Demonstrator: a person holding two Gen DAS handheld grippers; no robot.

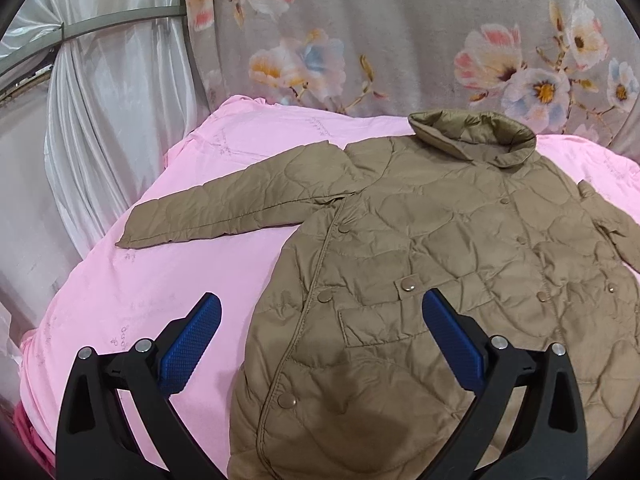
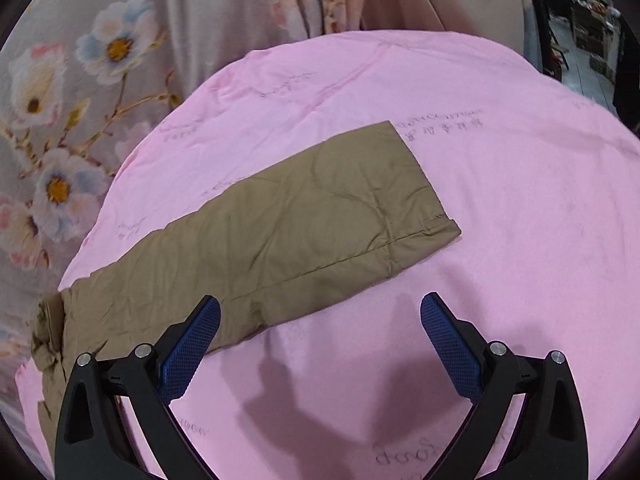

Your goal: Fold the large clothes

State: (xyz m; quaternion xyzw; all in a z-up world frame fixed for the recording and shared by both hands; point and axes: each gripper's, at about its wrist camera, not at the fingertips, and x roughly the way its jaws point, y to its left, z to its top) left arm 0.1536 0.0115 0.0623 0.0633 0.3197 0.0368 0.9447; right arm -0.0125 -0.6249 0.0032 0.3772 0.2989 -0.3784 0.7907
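Note:
A khaki quilted jacket [image 1: 440, 264] lies flat, front up, on a pink sheet [image 1: 168, 280], collar [image 1: 472, 136] at the far side. One sleeve [image 1: 240, 204] stretches out to the left. My left gripper [image 1: 322, 308] is open and empty, above the jacket's lower front by the pocket flap. The other sleeve [image 2: 288, 232] shows in the right wrist view, spread out on the pink sheet [image 2: 500, 200], cuff [image 2: 424, 184] pointing to the right. My right gripper [image 2: 320, 312] is open and empty, just on the near side of that sleeve.
A grey floral curtain [image 1: 400, 40] hangs behind the pink surface; it also shows in the right wrist view [image 2: 80, 80]. A white satin drape [image 1: 112, 100] hangs at the left. Shop shelves [image 2: 588, 20] show at the far right.

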